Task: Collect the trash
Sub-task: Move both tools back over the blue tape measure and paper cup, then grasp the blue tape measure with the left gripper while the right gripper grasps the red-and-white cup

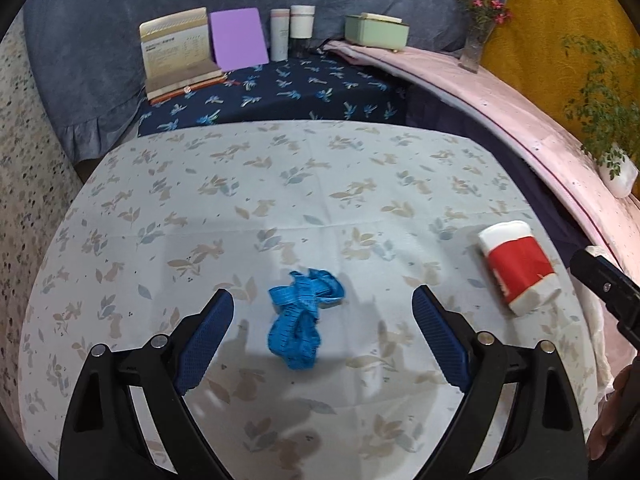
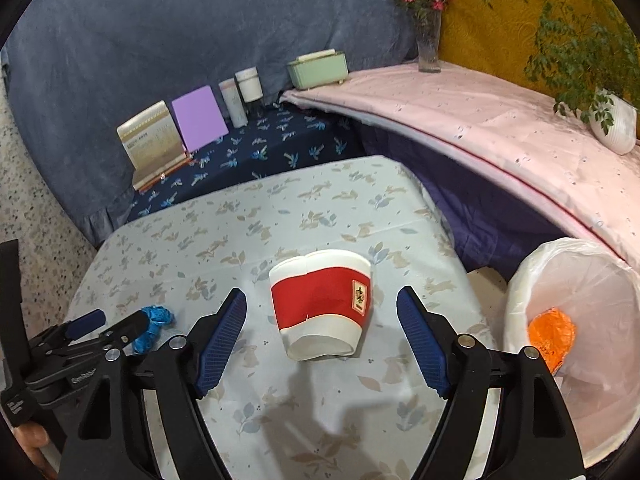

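Covering the table, a leaf-print cloth (image 1: 280, 184) lies under both spread claws, left (image 1: 323, 305) and right (image 2: 321, 307).

Left gripper (image 1: 323, 300): two black, angular plastic arms with triangular cut-outs, each tipped by a dark blue pad (image 1: 206, 344) of fine ribbed texture; round silver pivot pins (image 1: 158, 341) at the arm joints. Right gripper (image 2: 321, 304): same build, black frame, blue ribbed pads (image 2: 420, 342), silver pins (image 2: 465, 340) on the knuckles. Seen from the right wrist view, side of the left unit: black body with small white lettering, too blurred to read, one silver screw (image 2: 113, 355), and a black upright bar at the frame edge.
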